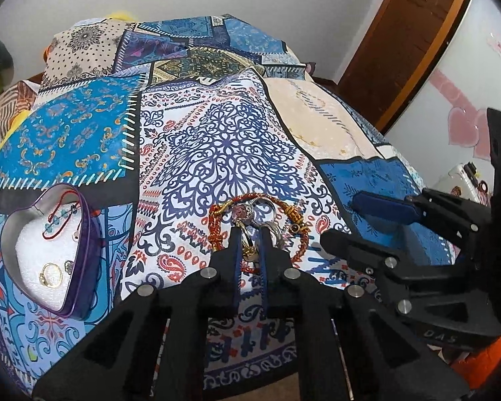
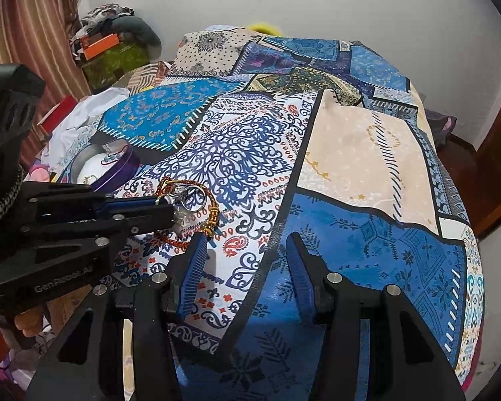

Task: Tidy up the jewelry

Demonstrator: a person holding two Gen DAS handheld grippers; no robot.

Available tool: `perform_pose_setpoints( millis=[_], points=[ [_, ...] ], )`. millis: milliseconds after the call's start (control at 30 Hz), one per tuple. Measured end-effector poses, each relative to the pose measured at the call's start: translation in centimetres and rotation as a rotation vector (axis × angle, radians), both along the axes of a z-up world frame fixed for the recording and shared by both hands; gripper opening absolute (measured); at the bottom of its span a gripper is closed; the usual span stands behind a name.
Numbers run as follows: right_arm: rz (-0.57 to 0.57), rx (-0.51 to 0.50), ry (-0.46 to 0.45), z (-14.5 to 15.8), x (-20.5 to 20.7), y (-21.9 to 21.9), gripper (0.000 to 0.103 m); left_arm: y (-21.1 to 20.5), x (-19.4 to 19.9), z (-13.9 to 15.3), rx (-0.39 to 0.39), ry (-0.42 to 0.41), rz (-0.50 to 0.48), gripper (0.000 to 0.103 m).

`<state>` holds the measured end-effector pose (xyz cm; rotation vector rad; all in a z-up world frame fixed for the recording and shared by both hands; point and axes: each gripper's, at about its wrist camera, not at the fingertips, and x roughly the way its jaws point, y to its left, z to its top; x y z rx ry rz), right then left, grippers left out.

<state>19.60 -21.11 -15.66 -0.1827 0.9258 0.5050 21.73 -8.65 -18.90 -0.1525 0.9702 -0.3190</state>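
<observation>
A pile of jewelry lies on the patterned cloth: a red-orange braided bracelet [image 1: 295, 230] with gold beads, silver rings [image 1: 265, 212] and a small gold piece [image 1: 248, 250]. My left gripper [image 1: 250, 234] has its jaws nearly closed around the gold piece and rings in the pile. The pile also shows in the right wrist view [image 2: 190, 200]. A purple heart-shaped tin [image 1: 83, 254] with white foam stands at the left; it holds a red cord bracelet [image 1: 58, 220] and a gold ring [image 1: 50, 275]. My right gripper [image 2: 247, 254] is open and empty, to the right of the pile.
The patchwork cloth [image 1: 217, 140] covers a mounded bed. A wooden door [image 1: 414, 30] stands at the back right. Clothes and boxes [image 2: 110, 46] are heaped against the curtain at the back left. The tin also shows in the right wrist view [image 2: 117, 170].
</observation>
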Motion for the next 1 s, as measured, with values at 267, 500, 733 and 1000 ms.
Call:
perform_pose_setpoints(
  millis=[267, 500, 733, 1000],
  points=[
    [0.02, 0.002, 0.008, 0.2, -0.2, 0.5, 0.046, 0.5, -1.2, 1.4, 0.018, -0.053, 0.016, 0.008],
    [0.051, 0.035, -0.011, 1.0, -0.4, 2.1, 0.045, 2.9, -2.4, 3.3, 0.022, -0.108, 0.068, 0.008],
    [0.102, 0.06, -0.008, 1.0, -0.2, 4.4, 0.045, 5.4, -3.5, 3.7, 0.027, -0.13, 0.118, 0.008],
    [0.116, 0.055, 0.067, -0.6, 0.4, 5.6, 0.023, 6.7, -4.1, 3.2, 0.008, -0.129, 0.13, 0.008]
  ],
)
